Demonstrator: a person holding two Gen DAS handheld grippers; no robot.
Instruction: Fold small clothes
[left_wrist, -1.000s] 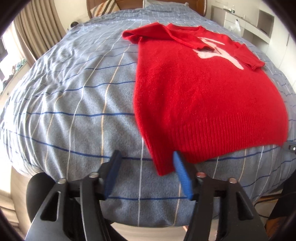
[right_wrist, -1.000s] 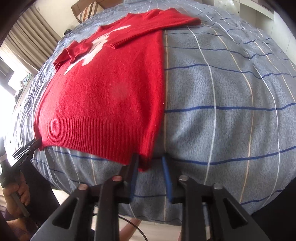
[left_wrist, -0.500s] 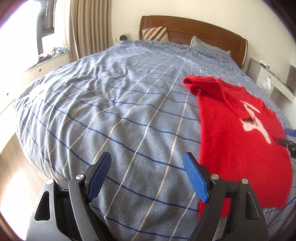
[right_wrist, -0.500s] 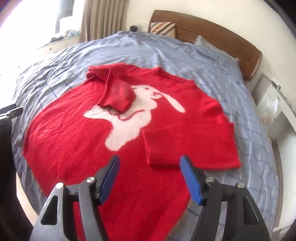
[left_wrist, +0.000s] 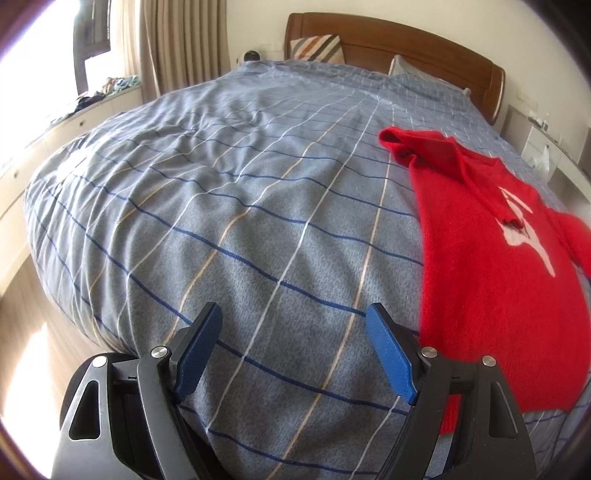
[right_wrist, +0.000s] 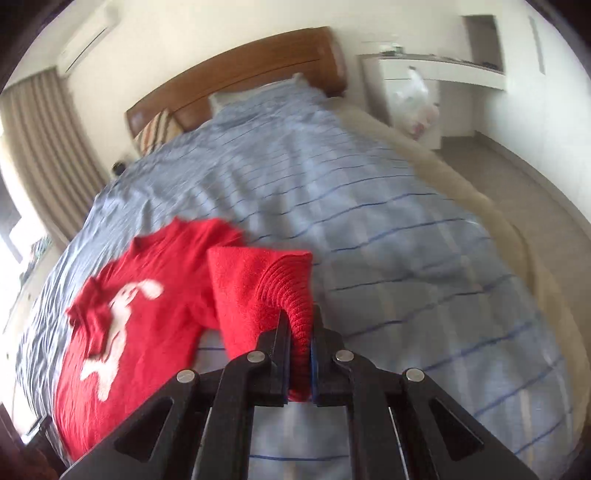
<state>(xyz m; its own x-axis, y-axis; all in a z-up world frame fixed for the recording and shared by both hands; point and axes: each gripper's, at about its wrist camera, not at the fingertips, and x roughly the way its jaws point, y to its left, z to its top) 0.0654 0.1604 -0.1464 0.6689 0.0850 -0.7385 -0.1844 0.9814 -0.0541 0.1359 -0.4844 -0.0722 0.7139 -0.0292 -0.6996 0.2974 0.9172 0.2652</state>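
Sweater (right_wrist: 147, 332) in red, with a white rabbit figure on its front, lies on a bed (left_wrist: 229, 206) covered by a grey-blue checked blanket, toward the near edge. In the right wrist view the right hand-held gripper (right_wrist: 299, 332) has its jaws pressed together on the ribbed hem of the sweater, and that corner is raised off the blanket and bent over the rest of the garment, which spreads to the left. One sleeve is folded across the chest beside the rabbit figure. In the left wrist view the left hand-held gripper (left_wrist: 293, 347) hangs over bare blanket near the bed's near edge with its blue pads (left_wrist: 388, 354) spread wide and nothing between them; the sweater lies just to its right, apart from the pads. At the far end stand a wooden headboard (left_wrist: 391, 37) and a striped pillow (left_wrist: 317, 46), with curtains (left_wrist: 177, 40) at the far left.
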